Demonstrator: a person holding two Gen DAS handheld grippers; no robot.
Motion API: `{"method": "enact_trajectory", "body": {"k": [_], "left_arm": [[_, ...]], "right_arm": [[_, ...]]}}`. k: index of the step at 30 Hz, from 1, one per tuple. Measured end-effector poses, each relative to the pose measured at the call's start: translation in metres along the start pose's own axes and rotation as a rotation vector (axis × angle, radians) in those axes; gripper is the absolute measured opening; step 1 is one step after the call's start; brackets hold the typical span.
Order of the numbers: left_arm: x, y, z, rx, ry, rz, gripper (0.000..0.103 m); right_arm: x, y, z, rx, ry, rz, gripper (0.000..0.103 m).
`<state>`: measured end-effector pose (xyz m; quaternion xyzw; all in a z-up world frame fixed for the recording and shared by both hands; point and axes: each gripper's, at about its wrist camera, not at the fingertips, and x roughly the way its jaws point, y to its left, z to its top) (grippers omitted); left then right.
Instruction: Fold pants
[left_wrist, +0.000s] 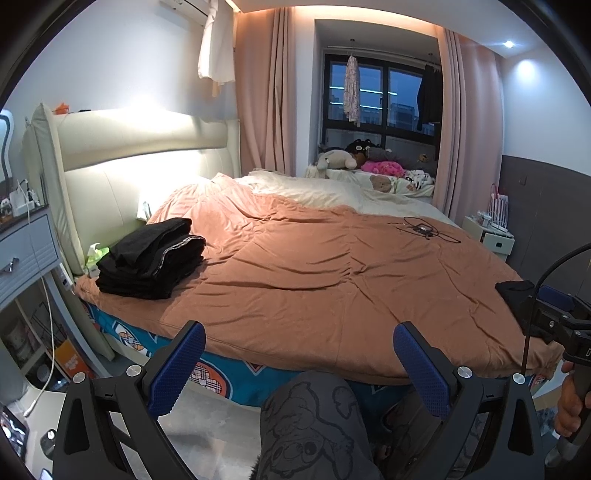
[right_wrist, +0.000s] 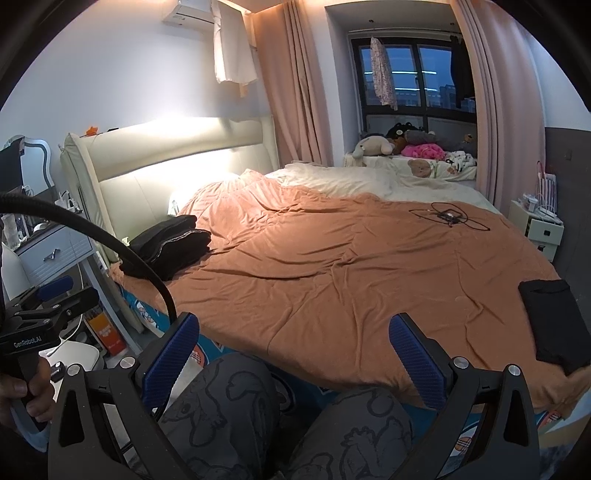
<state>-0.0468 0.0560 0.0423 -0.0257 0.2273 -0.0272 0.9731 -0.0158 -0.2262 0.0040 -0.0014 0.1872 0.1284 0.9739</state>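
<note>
1. Both the left gripper (left_wrist: 299, 369) and right gripper (right_wrist: 293, 363) hang released, grasping nothing.
2. Reach the stack of folded black pants (left_wrist: 153, 258) far ahead-left of the fingers; grip the top pair at its waistband.
3. A small folded black garment (right_wrist: 556, 325) lies right of the right fingers.

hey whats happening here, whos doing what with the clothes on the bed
A person sits at the edge of the bed with a hand-held gripper in each hand. The left hand-held gripper and right hand-held gripper are both open and empty, off the bedding. A stack of black clothes lies near the headboard, and one folded black garment lies flat at the bed's right edge.
</note>
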Motion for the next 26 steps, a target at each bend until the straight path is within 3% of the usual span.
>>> {"method": "enact_trajectory", "body": {"k": [26], "left_arm": [[-0.0010,0.0002,-0.0046,-0.008,0.006,0.008,0.103]], "right_arm": [[0.0041,-0.0029,0.0024,-0.033,0.005,-0.016,0.103]]}}
